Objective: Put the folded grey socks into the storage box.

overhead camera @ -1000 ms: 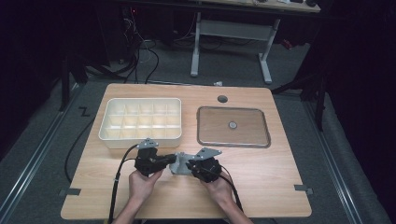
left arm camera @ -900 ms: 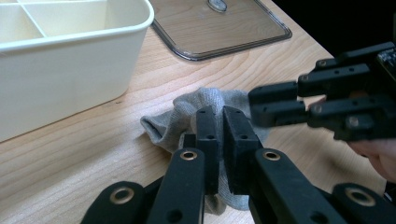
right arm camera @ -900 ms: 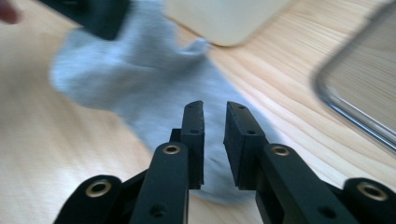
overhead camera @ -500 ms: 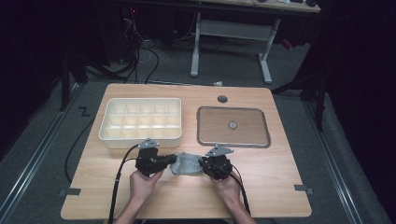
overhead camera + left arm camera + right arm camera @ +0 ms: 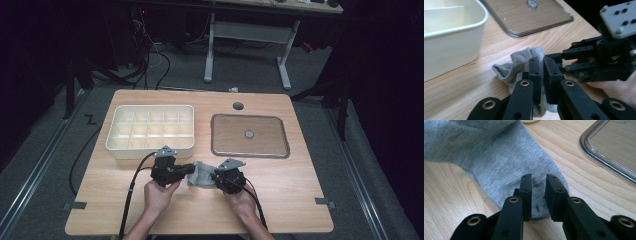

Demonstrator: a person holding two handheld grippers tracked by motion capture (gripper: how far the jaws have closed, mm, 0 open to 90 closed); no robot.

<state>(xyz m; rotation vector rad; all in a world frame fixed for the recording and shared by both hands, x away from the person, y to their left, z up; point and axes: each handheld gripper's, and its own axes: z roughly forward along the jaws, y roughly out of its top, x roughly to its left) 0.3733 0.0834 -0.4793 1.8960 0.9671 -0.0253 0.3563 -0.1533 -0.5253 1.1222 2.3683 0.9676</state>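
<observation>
Sock (image 5: pixel 201 175) sits low centre of the high view, on the surface (image 5: pixel 295 195) between your two hands, just below the tray (image 5: pixel 150 131) and the clear lid (image 5: pixel 250 136).

Your left gripper (image 5: pixel 539 72) has its fingers pinched shut on a bunched fold of the sock; in the left gripper view the grey knit is gathered up around the left finger (image 5: pixel 534 75).

Your right gripper (image 5: pixel 538 195) is at the other end. Its fingers have just been opening a little and now stand a narrow gap apart, with the sock's edge lying under and between them; the pads don't look to be pressing the cloth, so no grip there yet.

Step in hand, as I read it: getting a second hold on the sock so you can fold or roll it, probably for a tray cell. That's a guess from how things lie.

Next move calls for sinking the right fingers over the hem, closing on both layers, and keeping the left pinch firm so the sock doesn't drag on the surface. Take only the edge; a deep bite will bunch it.

Writing: none readable. No brand on the sock, tray or lid. The lid's round centre knob (image 5: pixel 532 3) is plain.
</observation>
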